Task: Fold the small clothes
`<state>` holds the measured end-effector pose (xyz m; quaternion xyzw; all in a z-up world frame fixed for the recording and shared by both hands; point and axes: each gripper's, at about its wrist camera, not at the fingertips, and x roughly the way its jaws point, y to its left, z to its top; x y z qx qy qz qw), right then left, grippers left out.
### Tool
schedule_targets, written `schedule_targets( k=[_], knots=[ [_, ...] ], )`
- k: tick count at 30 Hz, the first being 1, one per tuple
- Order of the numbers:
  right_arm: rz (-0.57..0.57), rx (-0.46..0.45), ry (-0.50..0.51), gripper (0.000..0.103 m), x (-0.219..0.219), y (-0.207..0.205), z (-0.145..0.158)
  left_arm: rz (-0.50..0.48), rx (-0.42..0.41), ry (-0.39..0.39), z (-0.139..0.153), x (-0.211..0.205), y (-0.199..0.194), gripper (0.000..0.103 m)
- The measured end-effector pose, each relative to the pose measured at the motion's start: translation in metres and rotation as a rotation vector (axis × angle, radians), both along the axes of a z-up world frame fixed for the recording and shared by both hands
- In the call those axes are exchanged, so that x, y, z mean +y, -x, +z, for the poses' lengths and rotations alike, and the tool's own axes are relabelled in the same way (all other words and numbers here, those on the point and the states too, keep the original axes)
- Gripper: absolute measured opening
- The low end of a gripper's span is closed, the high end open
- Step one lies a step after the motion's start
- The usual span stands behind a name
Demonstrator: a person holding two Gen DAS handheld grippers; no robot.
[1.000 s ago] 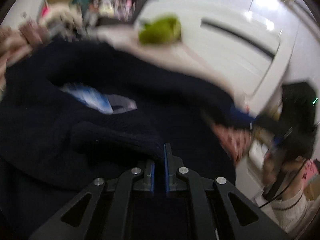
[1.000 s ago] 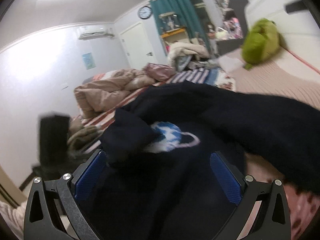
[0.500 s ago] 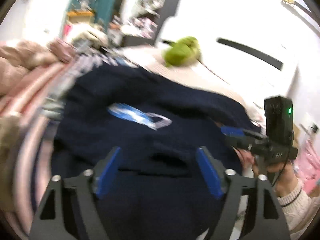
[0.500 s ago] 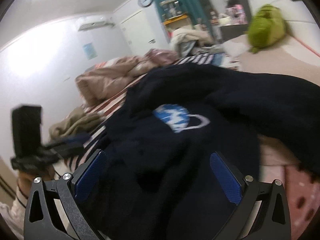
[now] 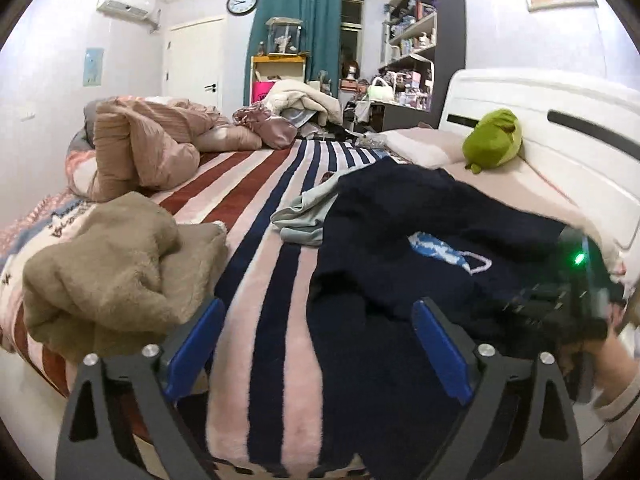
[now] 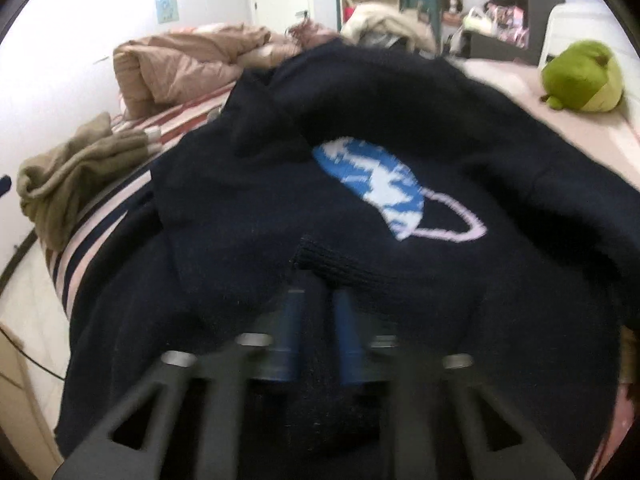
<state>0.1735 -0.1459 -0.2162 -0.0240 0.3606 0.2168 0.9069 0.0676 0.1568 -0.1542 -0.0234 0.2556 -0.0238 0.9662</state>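
A dark navy knit sweater [image 5: 400,312] with a blue-and-white planet motif lies spread on the striped bed, right of centre in the left wrist view. My left gripper [image 5: 316,344] is open and empty, held above the bed's front edge, to the left of the sweater. The right gripper shows blurred at the right edge of that view [image 5: 560,304]. In the right wrist view the sweater [image 6: 400,184] fills the frame. My right gripper [image 6: 318,304] is shut on a ribbed edge of the sweater [image 6: 336,268], just below the motif.
A tan fleece garment [image 5: 116,264] lies bunched at the bed's front left. A pale grey-green garment [image 5: 308,216] lies beyond the sweater. A pink duvet [image 5: 148,152] is heaped at the far left. A green plush toy [image 5: 492,140] sits by the white headboard [image 5: 560,120].
My left gripper let go of the sweater, opened and drew back to the left. My right gripper went from open above the sweater to shut on its ribbed edge.
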Motion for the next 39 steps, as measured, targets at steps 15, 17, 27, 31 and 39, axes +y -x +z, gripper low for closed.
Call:
schedule_targets(
  k=[15,17,27,31,39],
  knots=[
    [-0.216,-0.028,-0.184,0.003,-0.123,0.073,0.021,-0.131,0.026,0.167,0.004,-0.039,-0.010,0.102],
    [-0.224,0.009,-0.189,0.003,-0.128,0.079,0.015,-0.144,0.038,0.166,0.002,-0.046,-0.012,0.102],
    [-0.260,0.041,-0.335,0.018,-0.179,0.107,0.019,-0.199,0.065,0.157,-0.001,-0.071,-0.016,0.102],
    [-0.429,0.005,-0.377,0.063,-0.234,0.114,0.013,-0.184,0.080,0.150,-0.001,-0.081,-0.020,0.102],
    [-0.594,0.072,-0.590,0.066,-0.322,0.086,-0.029,-0.183,0.106,0.131,0.001,-0.111,-0.030,0.102]
  ],
)
